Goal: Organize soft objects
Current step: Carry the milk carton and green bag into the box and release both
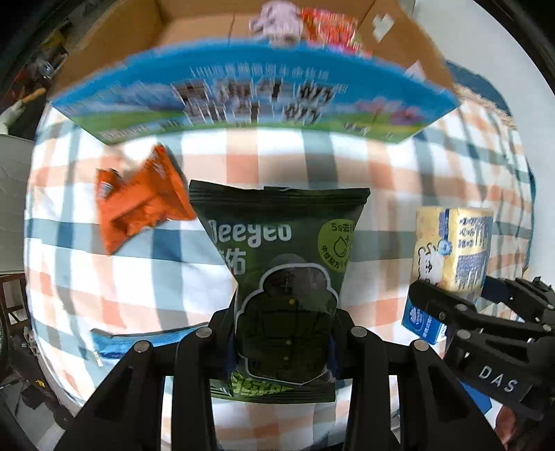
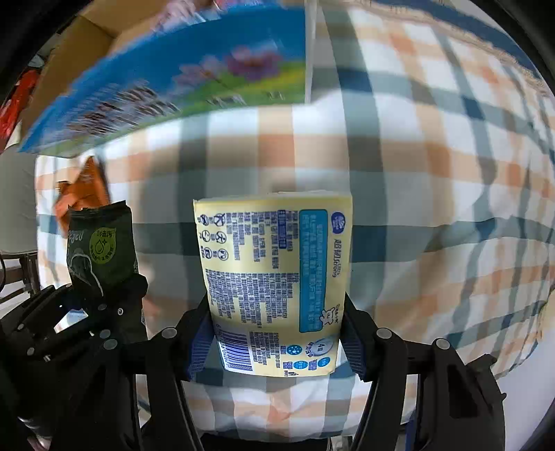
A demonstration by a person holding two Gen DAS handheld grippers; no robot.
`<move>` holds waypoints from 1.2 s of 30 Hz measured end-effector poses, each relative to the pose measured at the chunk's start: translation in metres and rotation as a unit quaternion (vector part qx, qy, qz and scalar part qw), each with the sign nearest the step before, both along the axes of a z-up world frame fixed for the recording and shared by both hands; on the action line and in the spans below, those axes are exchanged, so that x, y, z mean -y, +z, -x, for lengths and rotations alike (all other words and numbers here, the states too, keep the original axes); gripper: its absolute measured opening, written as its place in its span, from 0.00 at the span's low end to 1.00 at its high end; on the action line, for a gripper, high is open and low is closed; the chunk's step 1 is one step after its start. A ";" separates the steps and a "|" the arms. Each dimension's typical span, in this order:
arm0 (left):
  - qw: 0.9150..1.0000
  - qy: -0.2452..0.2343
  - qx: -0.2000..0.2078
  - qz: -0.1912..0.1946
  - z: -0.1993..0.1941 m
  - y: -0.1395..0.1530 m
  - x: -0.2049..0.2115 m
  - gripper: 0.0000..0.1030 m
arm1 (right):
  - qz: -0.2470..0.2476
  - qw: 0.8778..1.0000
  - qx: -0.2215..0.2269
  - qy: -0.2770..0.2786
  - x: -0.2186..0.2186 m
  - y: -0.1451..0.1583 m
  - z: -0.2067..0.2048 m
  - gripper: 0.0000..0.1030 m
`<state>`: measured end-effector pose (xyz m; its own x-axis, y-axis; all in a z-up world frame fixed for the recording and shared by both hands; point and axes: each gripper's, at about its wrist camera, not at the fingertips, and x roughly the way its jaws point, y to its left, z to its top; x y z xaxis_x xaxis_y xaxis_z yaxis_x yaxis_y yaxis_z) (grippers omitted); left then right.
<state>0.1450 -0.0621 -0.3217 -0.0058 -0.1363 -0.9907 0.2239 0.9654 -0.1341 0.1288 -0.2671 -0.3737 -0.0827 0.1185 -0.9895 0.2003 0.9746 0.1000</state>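
I noted my left gripper (image 1: 282, 333) with its fingers clamped on the green packet (image 1: 282, 263), and my right gripper (image 2: 277, 333) clamped on the yellow tissue pack (image 2: 274, 277), both above the checked cloth (image 1: 347, 163), near the cardboard box (image 1: 194, 31).

Blurred print on blue carton (image 1: 256, 100)
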 end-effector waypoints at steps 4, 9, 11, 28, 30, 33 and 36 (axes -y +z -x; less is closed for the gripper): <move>0.999 0.009 0.035 0.007 0.001 0.037 -0.009 0.34 | -0.001 1.000 0.026 0.002 -0.006 0.028 0.012 0.64; 0.997 0.013 0.068 0.018 0.003 0.081 -0.019 0.34 | -0.015 0.998 0.057 0.004 -0.010 0.060 0.023 0.64; 0.997 0.017 0.076 0.026 -0.003 0.097 -0.023 0.34 | -0.023 0.997 0.068 0.005 -0.013 0.073 0.025 0.64; 0.988 0.013 0.143 0.060 -0.123 0.175 0.005 0.34 | -0.078 0.984 0.162 0.012 -0.013 0.193 -0.047 0.64; 0.989 0.014 0.137 0.053 -0.146 0.171 0.003 0.34 | -0.078 0.983 0.163 0.011 -0.012 0.196 -0.066 0.64; 0.991 0.016 0.124 0.046 -0.178 0.161 0.003 0.34 | -0.070 0.985 0.158 0.007 -0.007 0.196 -0.103 0.64; 0.994 0.016 0.107 0.035 -0.212 0.143 0.003 0.34 | -0.058 0.988 0.146 0.001 -0.002 0.186 -0.136 0.64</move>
